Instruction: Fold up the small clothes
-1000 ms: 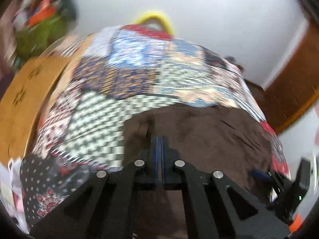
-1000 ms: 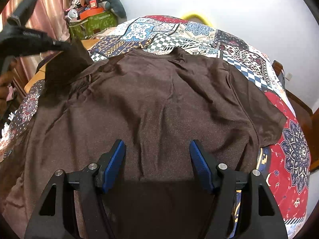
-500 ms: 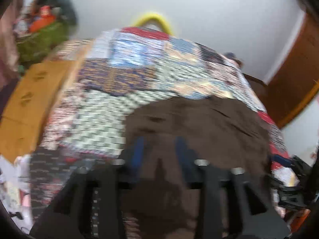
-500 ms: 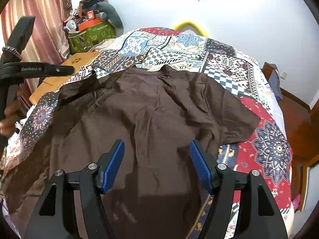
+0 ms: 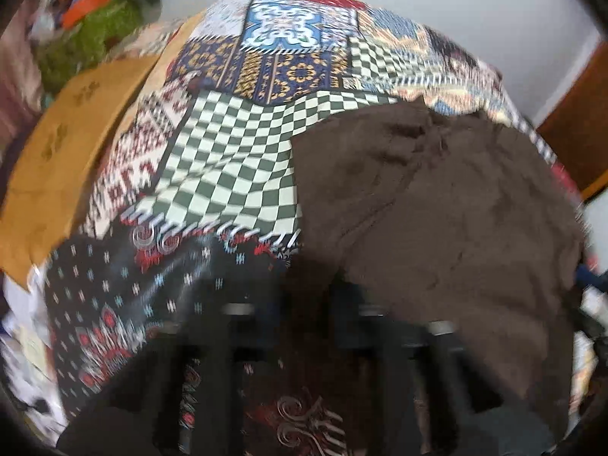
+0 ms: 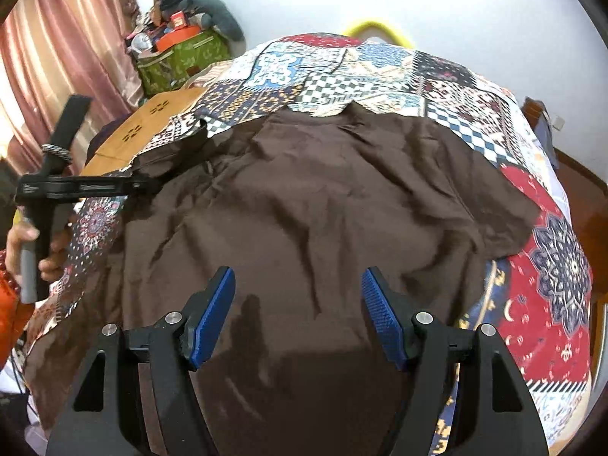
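Brown shirt (image 6: 323, 209), sleeve edge in closing left tongs (image 6: 146, 186)

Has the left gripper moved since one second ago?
Yes. In the right wrist view the left gripper has come down, from beside the curtain to the brown shirt.

Your bed (image 6: 551, 250) is covered by a patchwork spread (image 6: 281, 64) of checks, florals and red medallions (pattern blurred in the left wrist view). Directly on it you have one brown shirt (image 6: 323, 205) lying flat, collar toward the far wall, sleeves out to either side, lightly creased.
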Demonstrator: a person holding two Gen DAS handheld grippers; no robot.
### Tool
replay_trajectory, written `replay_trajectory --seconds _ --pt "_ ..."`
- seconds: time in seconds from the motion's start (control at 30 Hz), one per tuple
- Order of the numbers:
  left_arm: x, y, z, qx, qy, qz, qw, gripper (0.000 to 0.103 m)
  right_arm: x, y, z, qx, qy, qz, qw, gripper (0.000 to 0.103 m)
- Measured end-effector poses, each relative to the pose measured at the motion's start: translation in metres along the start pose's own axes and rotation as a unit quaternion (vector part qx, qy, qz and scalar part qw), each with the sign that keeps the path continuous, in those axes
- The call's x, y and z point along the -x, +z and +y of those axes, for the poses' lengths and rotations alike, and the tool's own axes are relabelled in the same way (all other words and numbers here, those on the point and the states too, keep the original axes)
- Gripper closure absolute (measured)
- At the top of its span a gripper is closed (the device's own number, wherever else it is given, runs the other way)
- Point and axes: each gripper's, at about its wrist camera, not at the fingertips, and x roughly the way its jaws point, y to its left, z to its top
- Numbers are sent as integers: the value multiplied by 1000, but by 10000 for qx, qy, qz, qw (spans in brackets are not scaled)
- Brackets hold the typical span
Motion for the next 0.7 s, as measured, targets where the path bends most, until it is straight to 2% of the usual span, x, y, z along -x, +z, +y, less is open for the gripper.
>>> replay_trajectory --seconds 0.13,0.17,0.27,0.37,0.43,0.47,0.5,0.63,0.7 --pt "18 8 -13 -291 407 -464 9977 93 5 6 9 203 -92 -72 9997 37" --pt "25 9 -15 -292 412 -563 9971 94 7 6 9 212 -117 -109 9996 37" --pt "46 12 -24 -290 185 -782 9963 93 11 6 8 123 -122 -158 9997 37" --pt "55 5 -45 -544 -143 -680 9961 92 16 4 6 -27 -40 -180 9998 37" --pt "56 0 -56 -650 -172 -576 9961 73 19 2 7 -31 -33 -166 9999 37" --pt "56 -4 -59 -692 -177 -530 9960 55 21 2 8 -14 -37 -170 9998 37" --pt "59 -9 -61 -729 -181 -577 9955 45 23 1 9 19 -28 -183 9998 37" --pt "80 -21 -58 -728 -181 -757 9943 39 31 2 13 132 -5 -232 9996 37" --pt "91 -22 -48 -615 -173 -887 9940 32 32 5 14 171 21 -263 9995 37"
